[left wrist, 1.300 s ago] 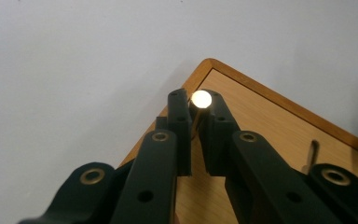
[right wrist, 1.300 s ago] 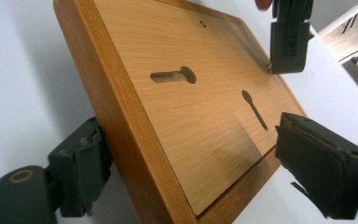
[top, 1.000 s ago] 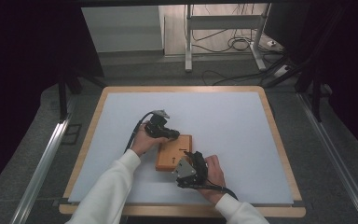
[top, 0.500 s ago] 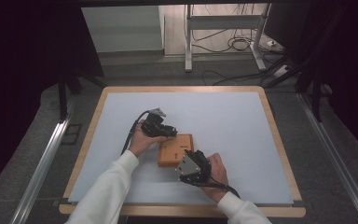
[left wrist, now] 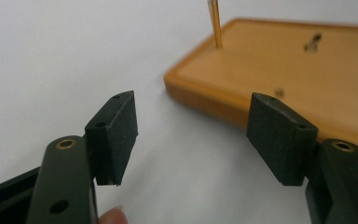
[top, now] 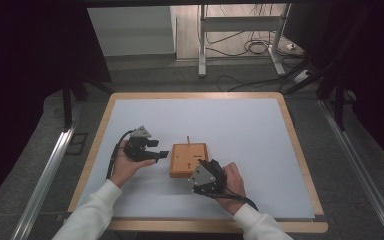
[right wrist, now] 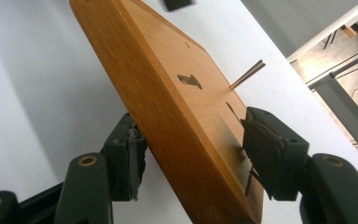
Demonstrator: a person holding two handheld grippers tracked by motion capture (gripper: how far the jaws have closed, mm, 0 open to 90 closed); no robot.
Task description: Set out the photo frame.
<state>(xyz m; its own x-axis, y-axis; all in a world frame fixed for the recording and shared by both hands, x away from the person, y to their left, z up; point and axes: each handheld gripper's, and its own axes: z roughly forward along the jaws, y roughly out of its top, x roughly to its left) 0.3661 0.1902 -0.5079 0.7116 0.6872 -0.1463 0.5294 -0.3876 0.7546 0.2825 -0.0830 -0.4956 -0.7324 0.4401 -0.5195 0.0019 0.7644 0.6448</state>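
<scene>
A flat wooden board (top: 188, 159) with small holes lies in the middle of the white table. One thin wooden peg (top: 187, 139) stands upright near its far left corner. My left gripper (top: 162, 150) hovers just left of the board. Its jaws have just been opening and hold nothing; in the left gripper view (left wrist: 191, 126) the board (left wrist: 307, 79) and the peg (left wrist: 214, 23) lie beyond them. My right gripper (top: 205, 175) is at the board's near right corner. In the right gripper view (right wrist: 191, 154) its pads (right wrist: 265, 149) clamp the board (right wrist: 168, 93) by its edge.
The white mat (top: 240, 125) has a wooden rim (top: 300, 150). A metal rail (top: 45, 175) runs along the left side. Cables (top: 252, 47) and a table leg (top: 201, 40) lie on the floor beyond the far edge.
My left gripper has drawn back to the left, off the board, and its jaws have spread apart. The peg stays standing in the board. The right gripper has kept its place.
</scene>
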